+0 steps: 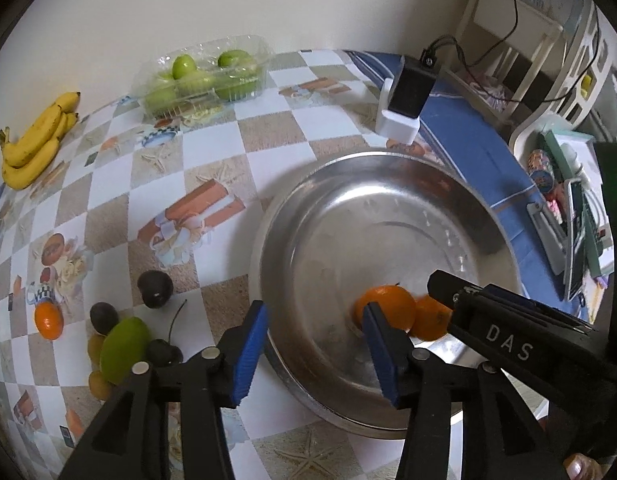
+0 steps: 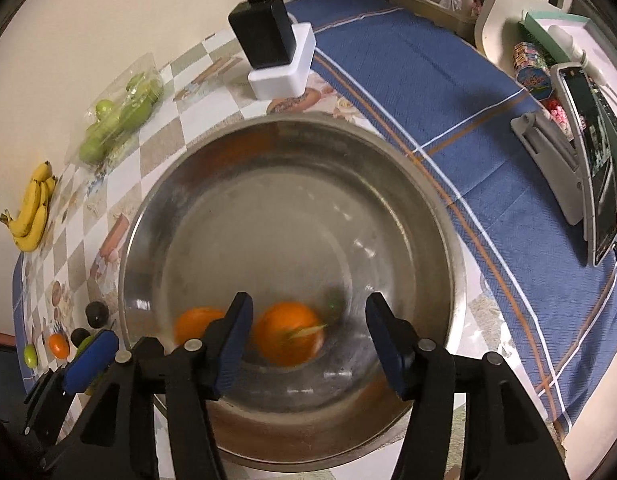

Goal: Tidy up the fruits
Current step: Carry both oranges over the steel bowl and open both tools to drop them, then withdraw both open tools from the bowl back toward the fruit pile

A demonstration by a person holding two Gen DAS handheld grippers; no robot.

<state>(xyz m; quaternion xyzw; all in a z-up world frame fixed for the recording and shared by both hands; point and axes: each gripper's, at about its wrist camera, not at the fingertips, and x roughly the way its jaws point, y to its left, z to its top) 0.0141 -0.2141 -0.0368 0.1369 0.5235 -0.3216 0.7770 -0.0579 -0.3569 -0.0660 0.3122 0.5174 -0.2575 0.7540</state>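
Oranges (image 2: pixel 286 338), two of them, lie loose in the steel bowl (image 2: pixel 428 184) on the bench (image 1: pixel 212 148); left gripper (image 1: pixel 314 354) and right gripper (image 2: pixel 308 344) hang above, jaws apart and empty.

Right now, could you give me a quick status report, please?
Both tongs, left and right, open, empty. Two oranges in steel bowl. Nothing in the way.

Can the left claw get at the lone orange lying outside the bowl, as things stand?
Probably yes. The left claw is open and empty, and the orange lies on bare cloth, apart from the dark fruits beside it.
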